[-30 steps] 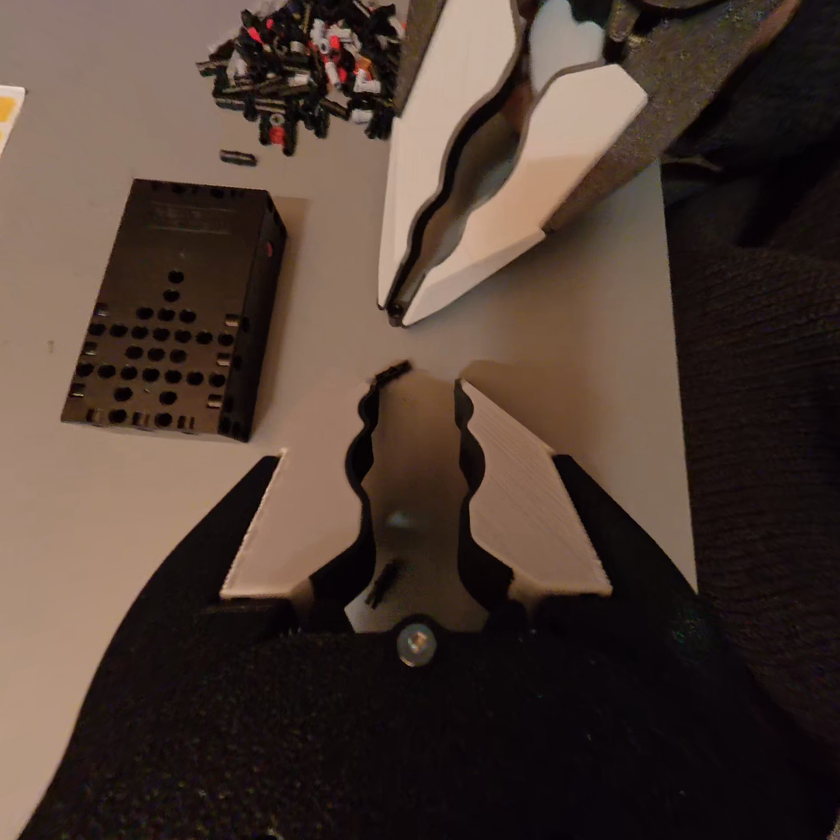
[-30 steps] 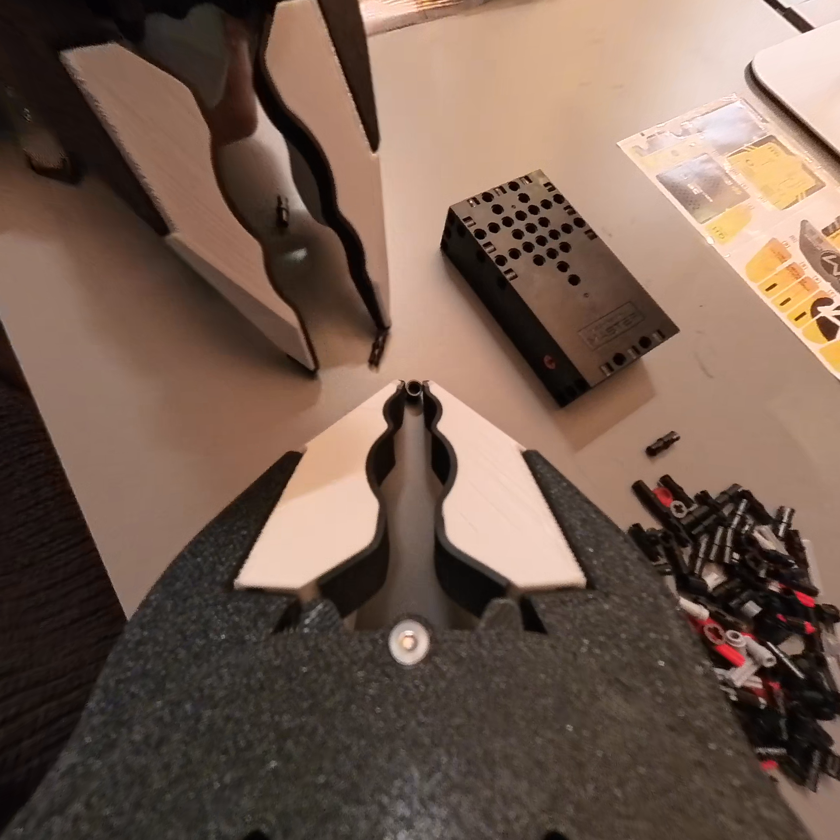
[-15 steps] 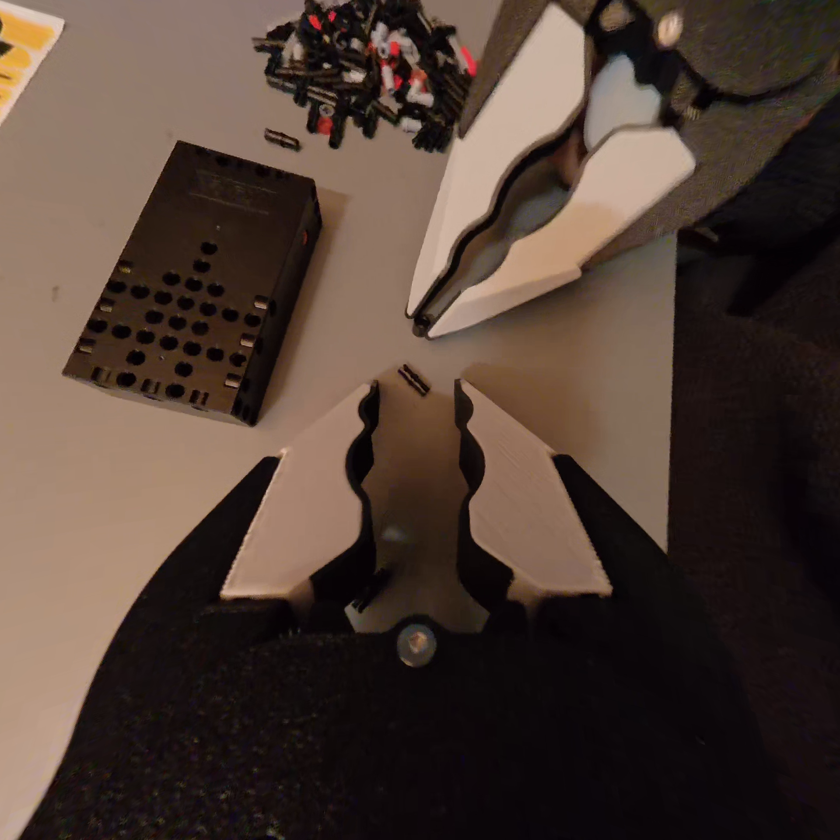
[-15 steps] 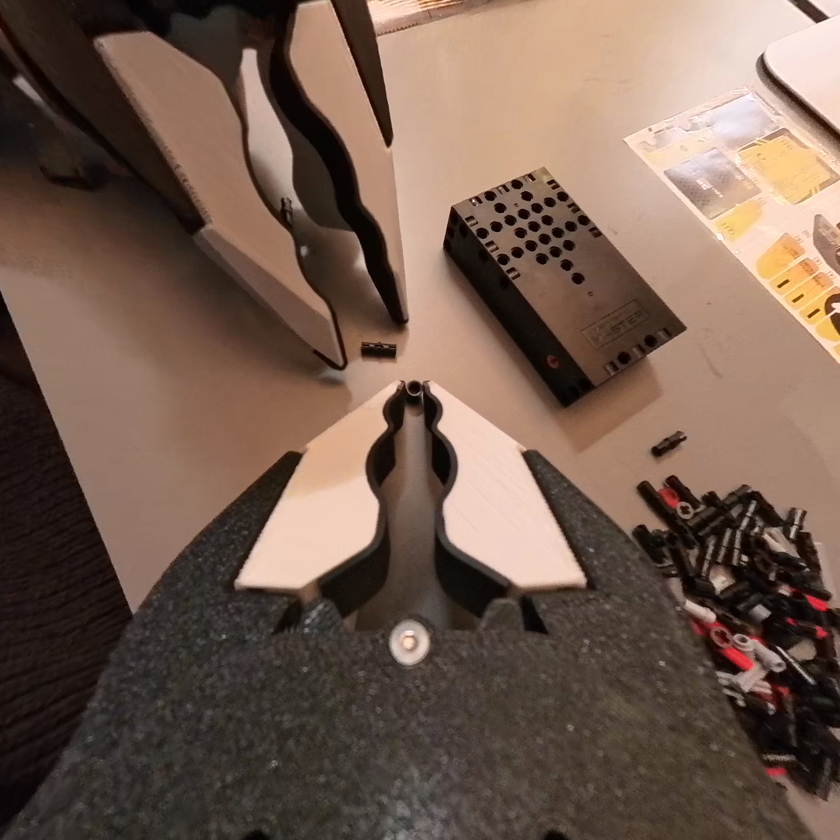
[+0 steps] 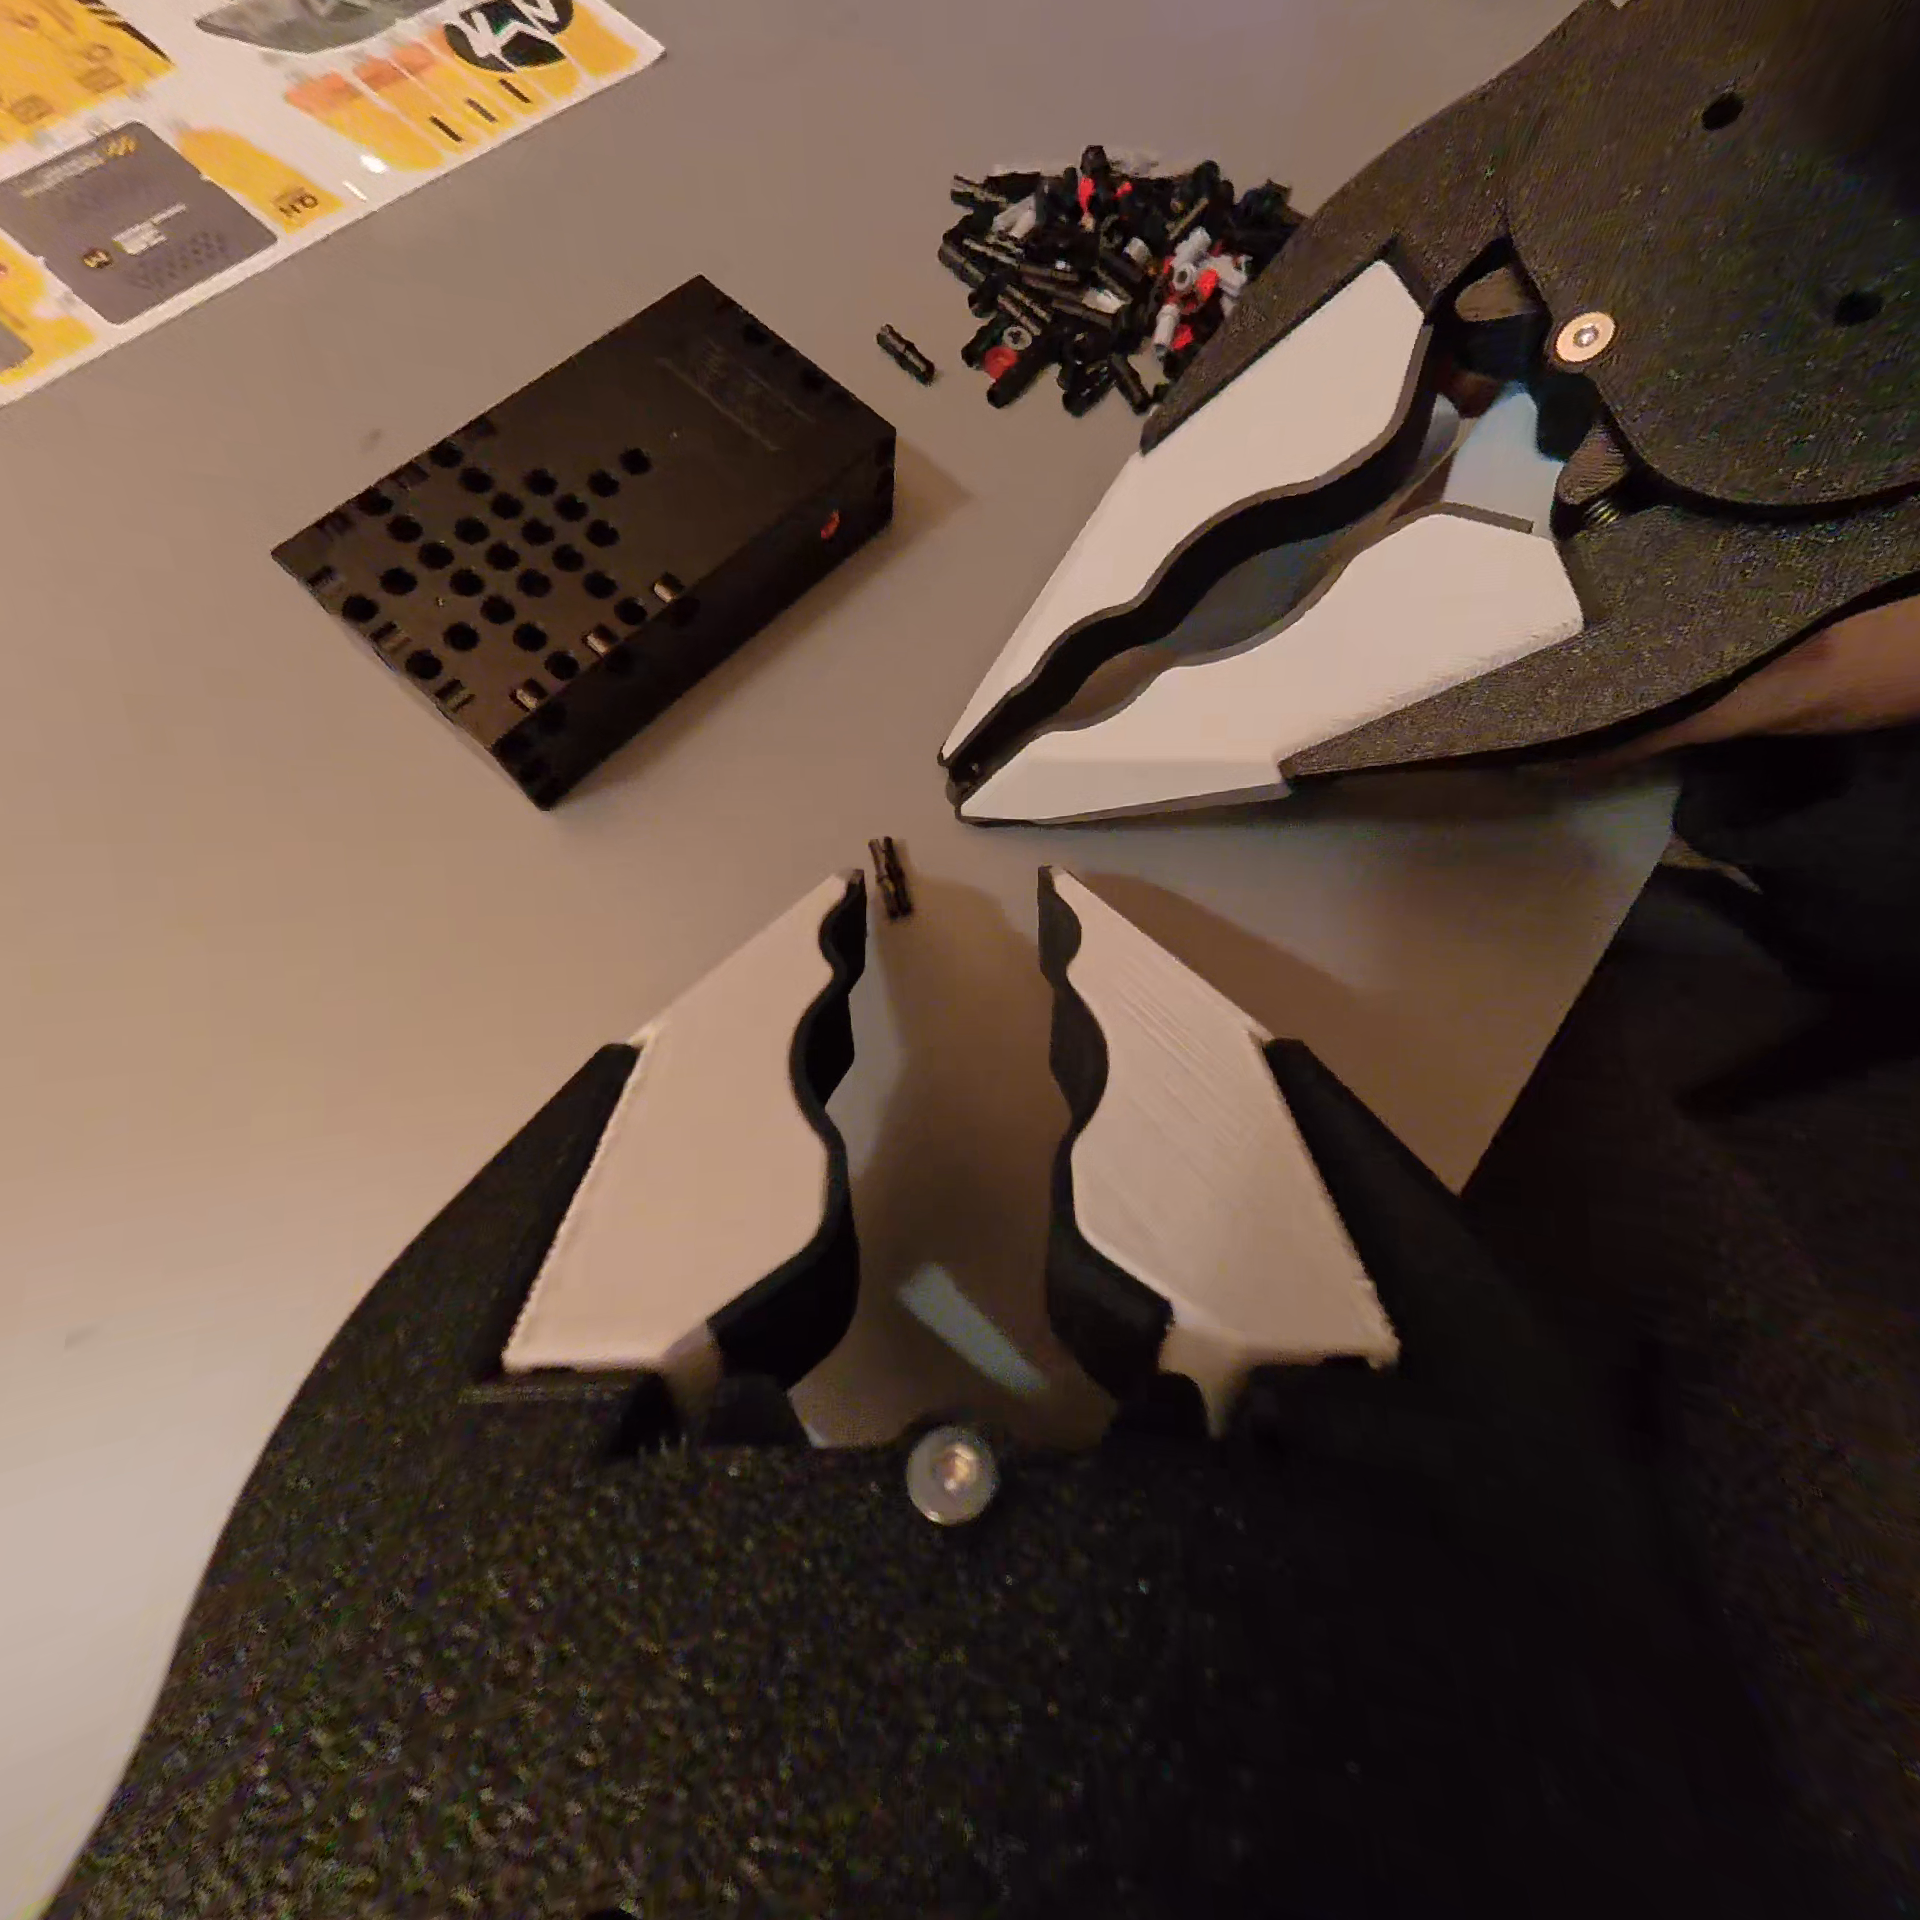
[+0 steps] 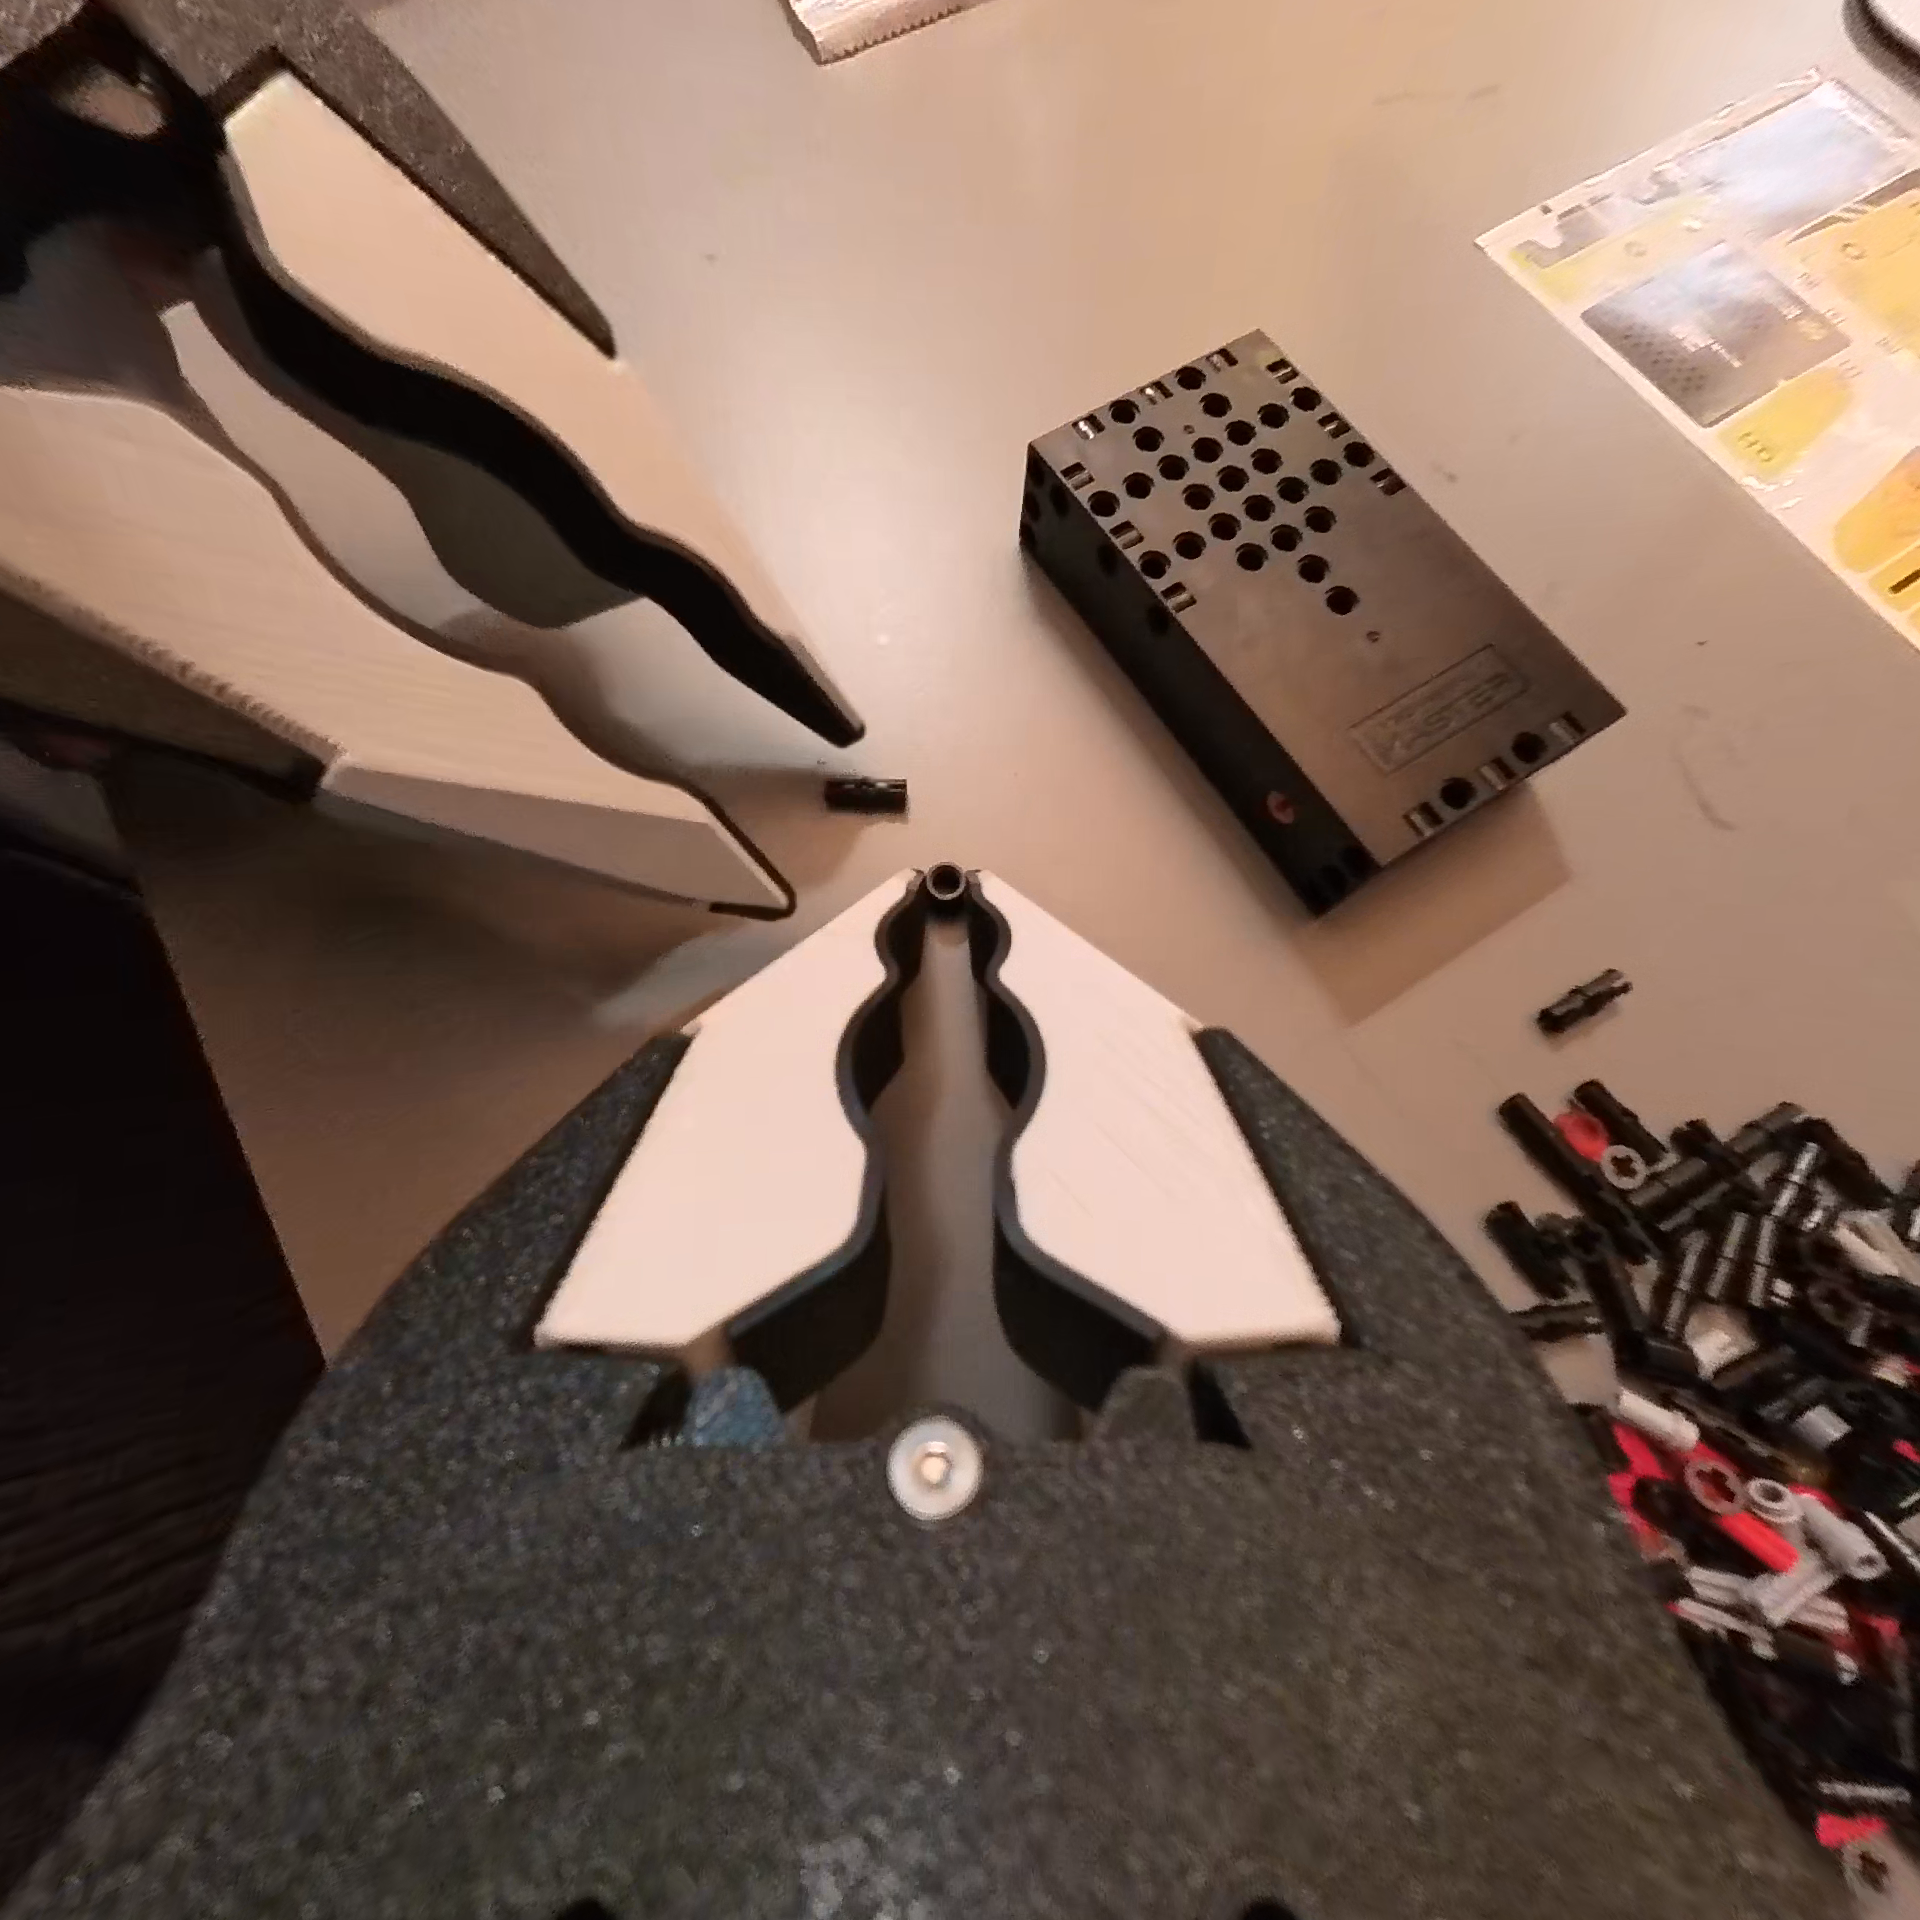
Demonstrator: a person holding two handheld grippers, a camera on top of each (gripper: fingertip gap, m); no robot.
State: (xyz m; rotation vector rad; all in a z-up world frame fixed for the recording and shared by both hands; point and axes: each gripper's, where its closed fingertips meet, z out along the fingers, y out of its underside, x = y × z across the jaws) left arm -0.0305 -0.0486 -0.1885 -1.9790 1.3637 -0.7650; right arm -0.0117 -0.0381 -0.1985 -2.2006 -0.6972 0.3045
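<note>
My left gripper (image 5: pixel 951 883) is open and empty, low over the grey table (image 5: pixel 312 987). A small black pin (image 5: pixel 891 876) lies on the table just inside its left fingertip. The same pin (image 6: pixel 864 795) shows in the right wrist view, between the open tips of the left gripper (image 6: pixel 816 816). My right gripper (image 6: pixel 948 885) is shut on another small black pin (image 6: pixel 948 881), held end-on at its tips. In the left wrist view the right gripper (image 5: pixel 961 774) points at the left one, a short gap apart.
A black box with many round holes (image 5: pixel 592 530) (image 6: pixel 1309 623) lies flat beyond the grippers. A pile of black, red and grey pins (image 5: pixel 1101 281) (image 6: pixel 1714 1299) and one stray pin (image 5: pixel 904 353) (image 6: pixel 1584 1003) lie nearby. A yellow printed sheet (image 5: pixel 260 135) lies farther off. The table edge (image 5: pixel 1558 1039) borders dark fabric. The tips of both grippers are at nearly the same place.
The black pin that hung at my left fingertip now lies on the table between the open tips. Both grippers have shifted and tilted. The right stays shut on its pin.
</note>
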